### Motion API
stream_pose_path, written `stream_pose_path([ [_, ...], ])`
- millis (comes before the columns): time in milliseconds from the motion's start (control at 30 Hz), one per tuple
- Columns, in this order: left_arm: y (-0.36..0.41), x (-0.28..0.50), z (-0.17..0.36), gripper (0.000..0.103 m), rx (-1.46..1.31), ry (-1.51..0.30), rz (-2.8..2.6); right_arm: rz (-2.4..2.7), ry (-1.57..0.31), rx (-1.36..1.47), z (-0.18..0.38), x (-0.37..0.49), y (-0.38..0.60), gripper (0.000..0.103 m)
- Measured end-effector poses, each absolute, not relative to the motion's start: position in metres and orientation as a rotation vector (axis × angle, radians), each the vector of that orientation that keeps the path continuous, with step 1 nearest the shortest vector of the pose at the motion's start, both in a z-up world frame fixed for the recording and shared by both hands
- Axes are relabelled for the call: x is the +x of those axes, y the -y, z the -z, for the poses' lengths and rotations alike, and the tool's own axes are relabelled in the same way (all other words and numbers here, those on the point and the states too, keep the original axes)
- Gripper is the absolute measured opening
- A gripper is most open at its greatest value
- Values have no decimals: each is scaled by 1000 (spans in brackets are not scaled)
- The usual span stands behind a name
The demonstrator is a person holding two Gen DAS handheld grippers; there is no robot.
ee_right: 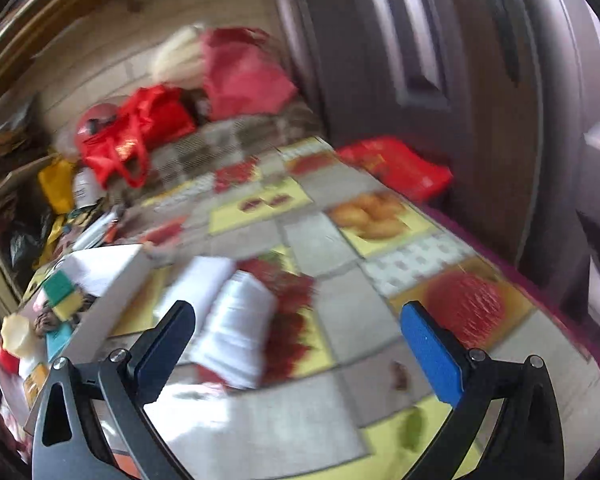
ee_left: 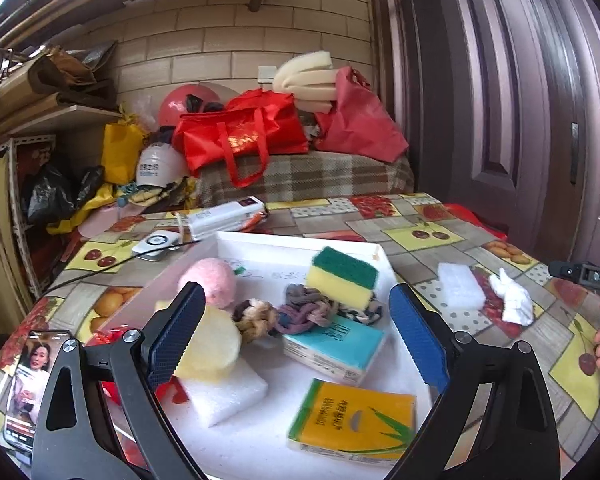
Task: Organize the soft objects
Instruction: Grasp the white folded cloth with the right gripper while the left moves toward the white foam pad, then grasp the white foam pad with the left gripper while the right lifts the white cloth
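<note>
A white tray (ee_left: 300, 242) holds a pink ball (ee_left: 210, 280), a green-and-yellow sponge (ee_left: 342, 280), a braided rope (ee_left: 296, 312), a teal tissue pack (ee_left: 336, 348), a yellow tissue pack (ee_left: 356, 420), a white foam block (ee_left: 224, 394) and a pale yellow round sponge (ee_left: 212, 344). My left gripper (ee_left: 296, 288) hangs open over them, holding nothing. On the tablecloth right of the tray lie a second white foam block (ee_left: 460, 290) (ee_right: 204, 280) and a crumpled white tissue (ee_left: 514, 300) (ee_right: 240, 320). In the blurred right wrist view my right gripper (ee_right: 298, 308) is open, the tissue just ahead near its left finger.
A phone (ee_left: 32, 380) lies at the table's near left corner. A white device with a cable (ee_left: 156, 242) and a white box (ee_left: 224, 218) sit behind the tray. Red bags (ee_left: 240, 136) pile on a plaid surface beyond. A dark door (ee_left: 500, 80) stands at the right.
</note>
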State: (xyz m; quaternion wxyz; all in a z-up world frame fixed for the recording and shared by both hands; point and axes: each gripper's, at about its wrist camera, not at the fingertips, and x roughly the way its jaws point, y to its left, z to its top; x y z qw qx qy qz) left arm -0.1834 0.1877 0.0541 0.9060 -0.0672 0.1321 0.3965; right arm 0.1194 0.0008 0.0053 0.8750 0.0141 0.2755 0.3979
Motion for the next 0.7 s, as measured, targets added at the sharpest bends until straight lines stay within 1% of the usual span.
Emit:
stream_pose_path([
  [100,-181,-174,-53,94,-131,-300,-775,-826,-669,60,4,136,5,103],
  [167,-175,-166,-52,94,-120,-319,-754,-842,-686,31,6,134,0,103],
  [333,-159,-141,-50,94,-107,-378,-721,-910,-606,-139,-2,107,-43,103],
  [400,-154,-129,-49,94,-109,-405,-719,-918,-618,-211,1,105,-66,102],
  [467,-147,-116,-48,94,-98,-424,-717,-939,-675,-287,11,109,-87,82],
  [500,-144,-112,-48,94,-91,-428,-713,-951,-705,-304,15,112,-91,54],
  [533,-138,-103,-47,94,-76,-436,-703,-974,-747,-305,20,116,-93,44],
  [600,-129,-90,-46,94,-53,-454,-687,-985,-743,-292,18,120,-82,42],
  [700,-121,-60,-43,94,-28,-512,-644,-951,-735,-284,17,132,-60,42],
])
